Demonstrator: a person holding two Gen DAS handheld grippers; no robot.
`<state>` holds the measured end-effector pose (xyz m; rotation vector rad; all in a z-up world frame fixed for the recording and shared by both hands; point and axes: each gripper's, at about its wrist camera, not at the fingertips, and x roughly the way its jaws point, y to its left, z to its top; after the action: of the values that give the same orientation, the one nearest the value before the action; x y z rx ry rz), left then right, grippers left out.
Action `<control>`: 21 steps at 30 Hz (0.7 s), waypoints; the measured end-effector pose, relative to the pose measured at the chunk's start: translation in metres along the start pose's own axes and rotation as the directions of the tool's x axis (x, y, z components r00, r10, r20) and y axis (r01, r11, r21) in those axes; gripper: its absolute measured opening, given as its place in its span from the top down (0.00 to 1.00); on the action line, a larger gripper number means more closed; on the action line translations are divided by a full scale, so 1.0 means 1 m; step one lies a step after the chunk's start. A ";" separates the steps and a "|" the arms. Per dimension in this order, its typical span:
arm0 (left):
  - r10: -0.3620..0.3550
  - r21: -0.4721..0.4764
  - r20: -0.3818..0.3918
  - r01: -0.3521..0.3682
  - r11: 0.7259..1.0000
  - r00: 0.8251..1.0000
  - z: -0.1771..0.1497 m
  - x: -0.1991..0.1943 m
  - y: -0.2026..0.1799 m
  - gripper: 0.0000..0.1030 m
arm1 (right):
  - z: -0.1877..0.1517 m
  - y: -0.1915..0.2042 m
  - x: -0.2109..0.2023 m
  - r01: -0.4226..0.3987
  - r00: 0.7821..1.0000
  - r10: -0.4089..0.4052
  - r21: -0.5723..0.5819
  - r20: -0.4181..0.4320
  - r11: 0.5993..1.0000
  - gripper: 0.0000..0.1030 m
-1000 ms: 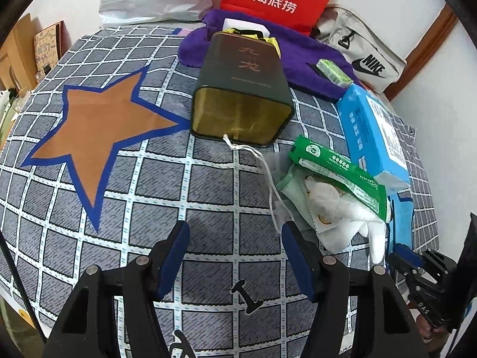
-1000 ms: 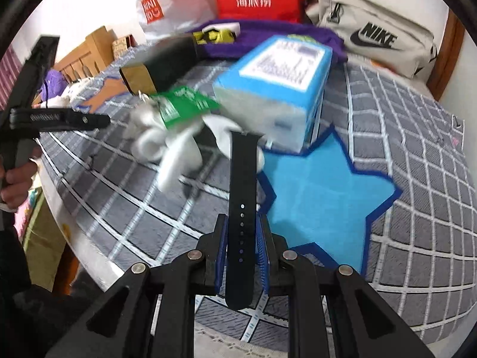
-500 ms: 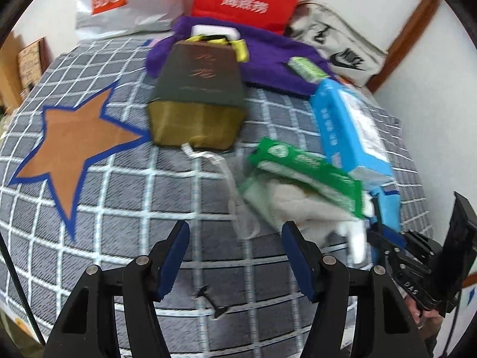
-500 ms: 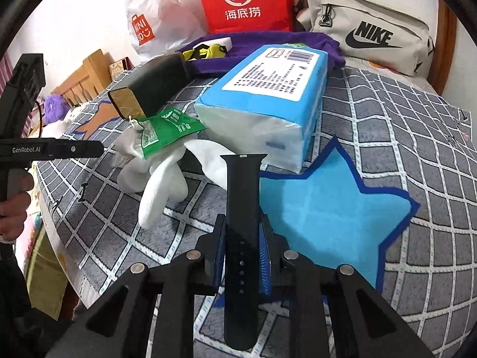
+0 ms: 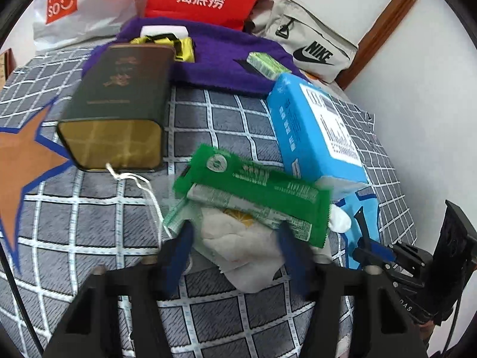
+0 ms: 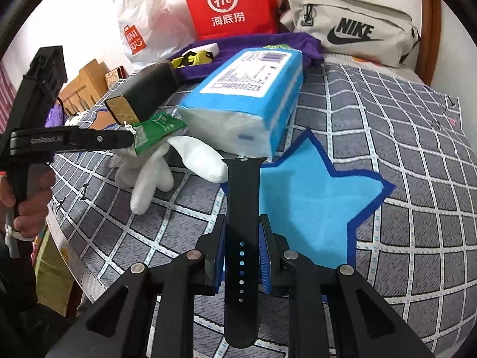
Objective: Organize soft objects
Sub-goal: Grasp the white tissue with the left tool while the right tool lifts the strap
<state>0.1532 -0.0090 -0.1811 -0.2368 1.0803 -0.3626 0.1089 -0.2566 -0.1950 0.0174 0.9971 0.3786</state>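
Right now the left gripper [image 5: 235, 249] is low over the soft pile on the bed. Its jaws have just been closing, and between them sits the white cloth [image 5: 238, 238] under the green packet [image 5: 256, 191]. The blue pads look blurred, so whether they press on the cloth yet cannot be told. It looks like the left hand wants to pick the pile up from its near edge, where the cloth sticks out.

The right gripper [image 6: 241, 256] is squeezed narrow on a black watch strap [image 6: 243, 208]. The strap stands up between the pads, so it cannot flop or slip.

In the left view, the blue tissue pack [image 5: 316, 137] lies at about two o'clock from the pile, touching it. The dark tin [image 5: 119, 104] lies on its side at about ten o'clock, with a white string [image 5: 143, 188] trailing from its gold end. The purple towel [image 5: 226, 56] is at twelve o'clock, far back by the bags.

In the right view, a white glove [image 6: 155, 176] lies at ten o'clock from the strap, partly under the packet. The blue star [image 6: 310, 208] on the bed cover is at two o'clock and bare, a likely place to lay the strap.
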 end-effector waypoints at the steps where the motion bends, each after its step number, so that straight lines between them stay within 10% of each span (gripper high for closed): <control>1: 0.000 0.001 0.005 0.000 1.000 1.000 -0.001 0.001 0.001 0.69 | 0.000 -0.001 0.002 0.001 1.000 -0.001 0.001 -0.008 1.000 0.80; 21: 0.122 -0.074 0.117 -0.113 0.991 0.986 -0.005 -0.060 0.049 0.75 | 0.010 0.015 -0.022 0.064 0.998 -0.064 -0.020 0.011 0.998 0.80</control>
<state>0.1322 0.0598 -0.1521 -0.2509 0.9825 -0.2034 0.1025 -0.2482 -0.1687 -0.0312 0.9814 0.3297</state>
